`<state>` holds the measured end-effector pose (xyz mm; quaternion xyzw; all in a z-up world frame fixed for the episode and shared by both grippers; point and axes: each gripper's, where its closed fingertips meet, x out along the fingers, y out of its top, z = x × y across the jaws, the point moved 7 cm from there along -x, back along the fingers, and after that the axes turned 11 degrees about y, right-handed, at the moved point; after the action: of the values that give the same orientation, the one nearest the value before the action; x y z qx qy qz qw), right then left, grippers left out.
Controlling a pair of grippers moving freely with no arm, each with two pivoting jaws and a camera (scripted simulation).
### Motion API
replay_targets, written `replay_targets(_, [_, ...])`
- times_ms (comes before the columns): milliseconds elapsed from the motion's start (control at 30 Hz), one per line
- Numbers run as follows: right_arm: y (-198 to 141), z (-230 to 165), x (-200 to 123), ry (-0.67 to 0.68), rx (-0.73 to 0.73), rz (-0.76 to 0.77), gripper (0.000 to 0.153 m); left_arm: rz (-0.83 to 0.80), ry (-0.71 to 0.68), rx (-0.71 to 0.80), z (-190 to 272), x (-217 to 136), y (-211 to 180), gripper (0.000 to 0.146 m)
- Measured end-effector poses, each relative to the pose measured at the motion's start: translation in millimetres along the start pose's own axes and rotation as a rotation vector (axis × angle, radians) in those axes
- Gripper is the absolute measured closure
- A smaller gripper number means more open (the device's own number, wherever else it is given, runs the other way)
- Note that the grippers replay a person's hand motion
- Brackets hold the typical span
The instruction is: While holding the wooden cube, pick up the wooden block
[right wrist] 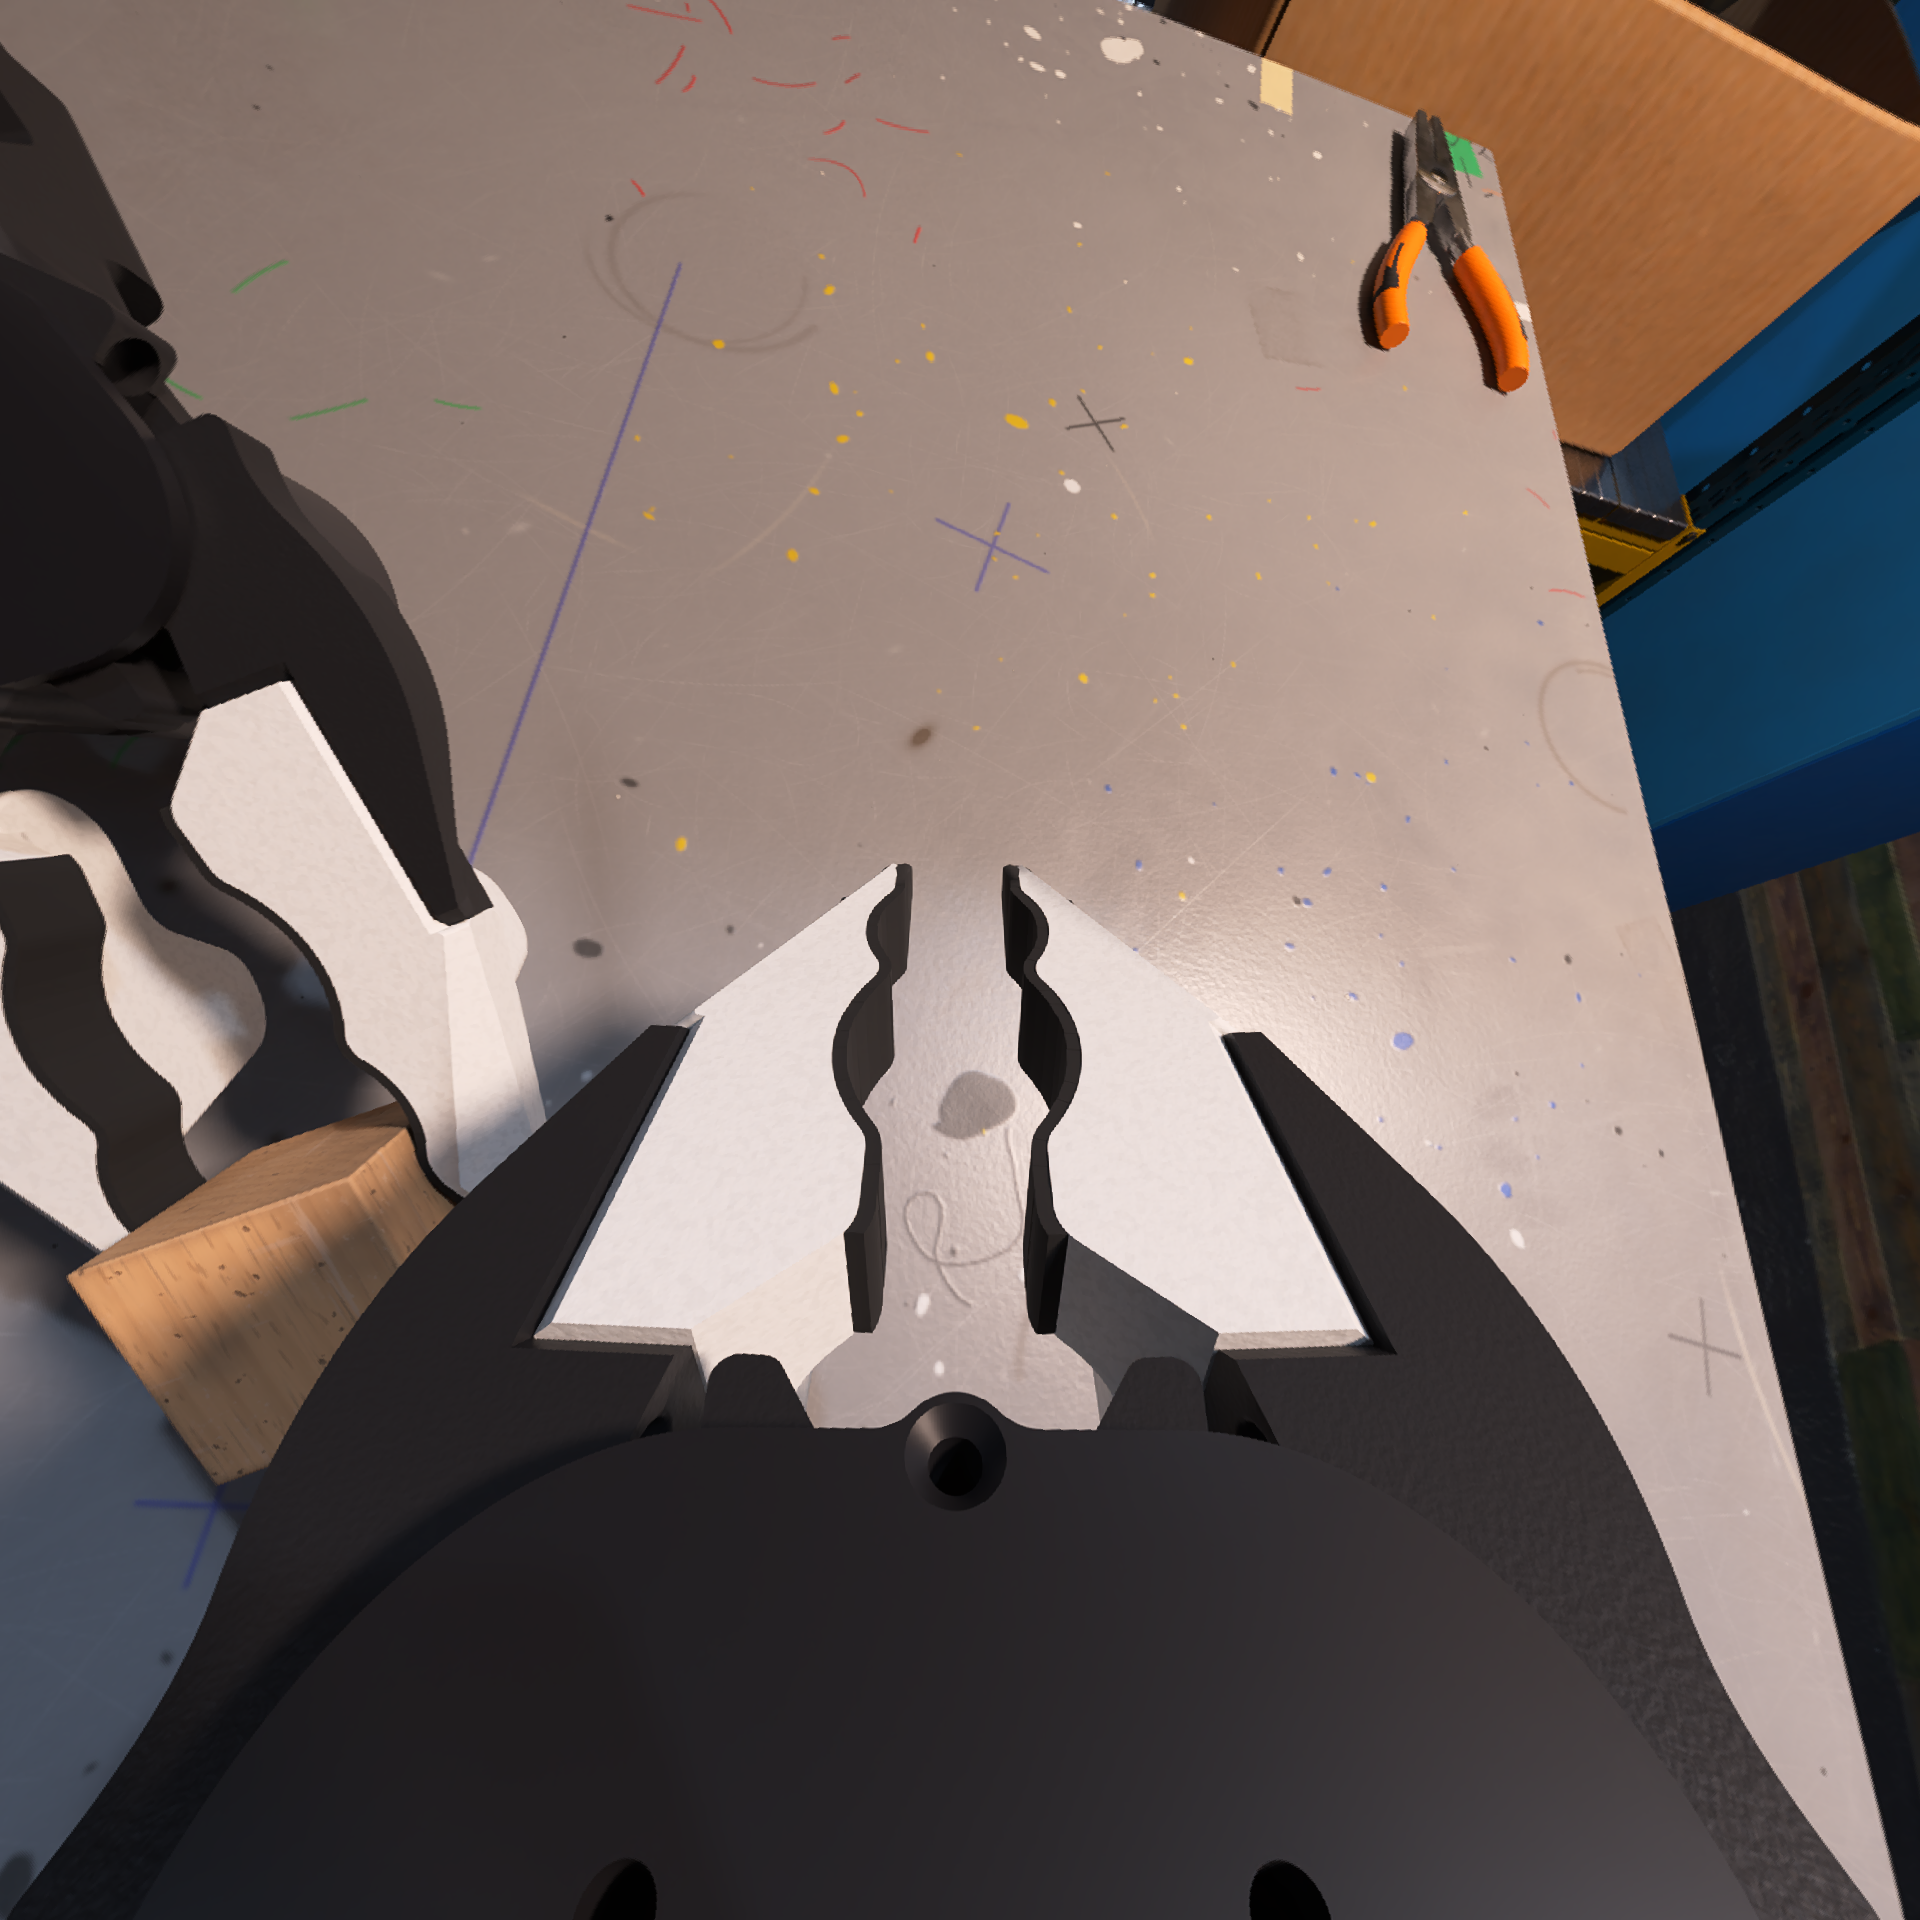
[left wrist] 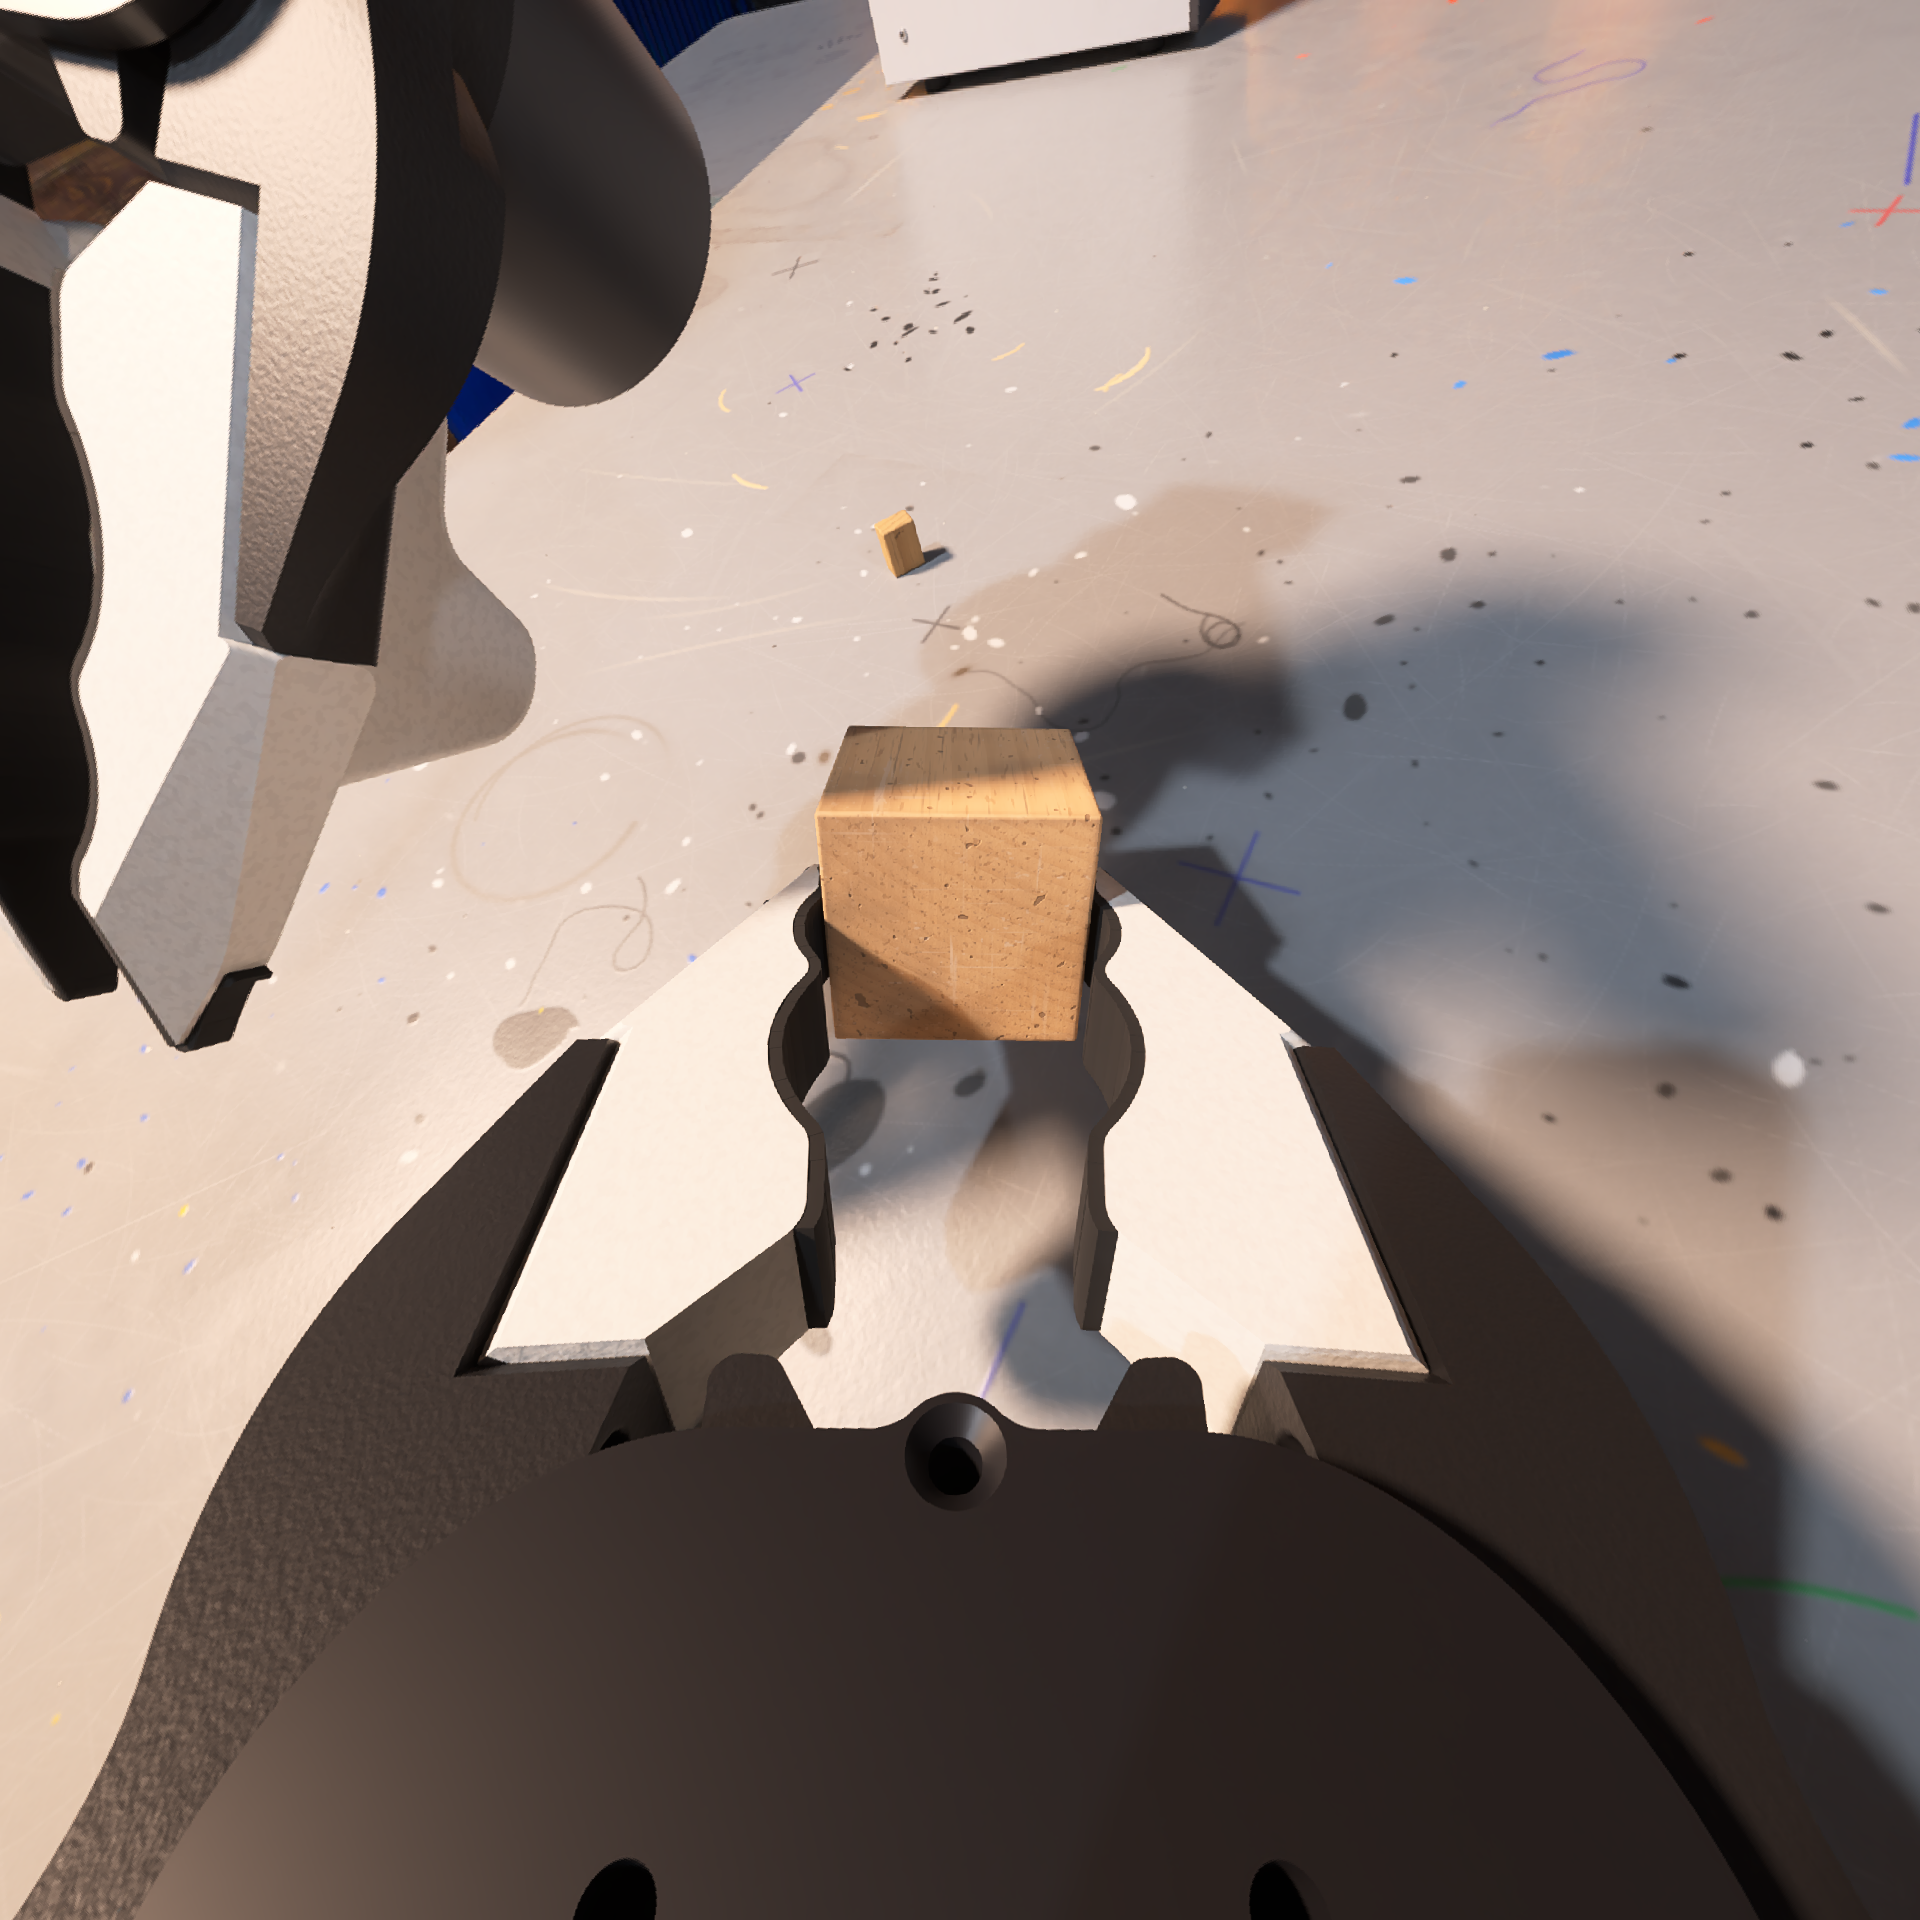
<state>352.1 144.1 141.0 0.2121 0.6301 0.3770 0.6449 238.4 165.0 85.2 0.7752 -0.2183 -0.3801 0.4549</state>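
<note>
A: What is the left gripper (left wrist: 956,935) doing?
B: Its fingers clamp the wooden cube (left wrist: 958,883) above the speckled table (left wrist: 1455,416).

A: And the wooden block (left wrist: 900,542)?
B: Small, standing on the table, far beyond the cube, untouched.

A: The right gripper (right wrist: 956,883)?
B: Empty, fingers a narrow gap apart. Orange-handled pliers (right wrist: 1449,260) lie far right

Two downward wrist views, shared tabletop (left wrist: 1351,312)
</note>
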Motion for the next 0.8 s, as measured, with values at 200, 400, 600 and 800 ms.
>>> replay_targets(200, [-1, 3, 6, -0.071, -0.049, -0.038, 0.128, -0.004, 0.001, 0.004, 0, 0, 0, 0.099])
replay_targets(400, [0, 7, 5, -0.168, -0.169, -0.095, 0.112, 0.000, -0.001, 0.000, 0, 0, 0, 0.099])
replay_targets(600, [3, 11, 1, -0.158, -0.146, -0.047, 0.110, 0.001, 0.000, 0.000, 0, 0, 0, 0.099])
replay_targets(800, [-2, -4, -41, -0.149, -0.055, 0.073, 0.112, 0.008, 0.000, -0.004, 0, -1, 0, 0.099])
